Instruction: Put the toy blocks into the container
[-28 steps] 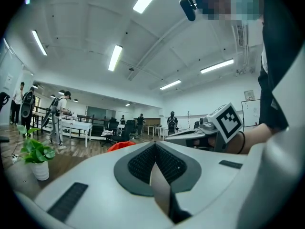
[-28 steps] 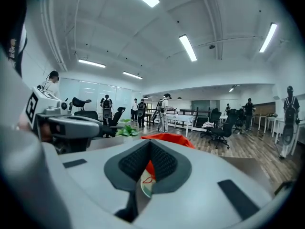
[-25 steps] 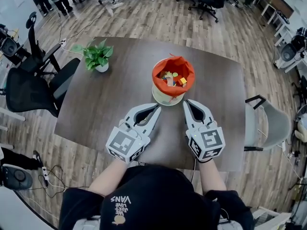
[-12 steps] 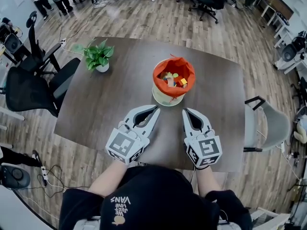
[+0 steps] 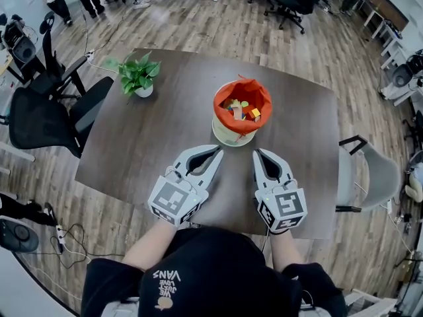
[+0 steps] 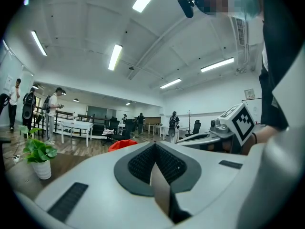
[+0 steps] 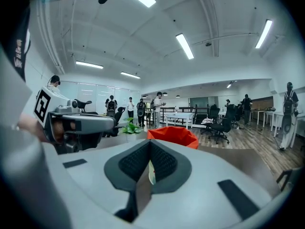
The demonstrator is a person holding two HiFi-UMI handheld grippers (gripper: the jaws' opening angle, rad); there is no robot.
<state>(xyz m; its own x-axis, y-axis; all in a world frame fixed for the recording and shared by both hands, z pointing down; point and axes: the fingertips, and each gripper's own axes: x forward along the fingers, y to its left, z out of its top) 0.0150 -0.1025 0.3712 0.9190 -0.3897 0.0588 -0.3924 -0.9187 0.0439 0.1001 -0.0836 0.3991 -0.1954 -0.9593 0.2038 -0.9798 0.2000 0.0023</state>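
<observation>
Left hand-held gripper (image 5: 217, 152): jaws together, nothing between them. It lies on the tabletop (image 5: 158, 137), tips aimed at the container (image 5: 223, 132) and just short of it.
Right hand-held gripper (image 5: 258, 153): likewise closed and empty, beside the left one, near the container's base.
Blocks (image 5: 242, 109): all those in sight lie inside the orange-lined container, mid-tabletop; none loose on the wood.
Judged reason for the pose: loading looks finished, so both tools are parked clear of the rim.
Plant (image 5: 137, 78): far-left corner, well apart, uninvolved.
Change from a second ago: the right one has drawn back slightly toward the person; the left one, container and blocks are unchanged.
</observation>
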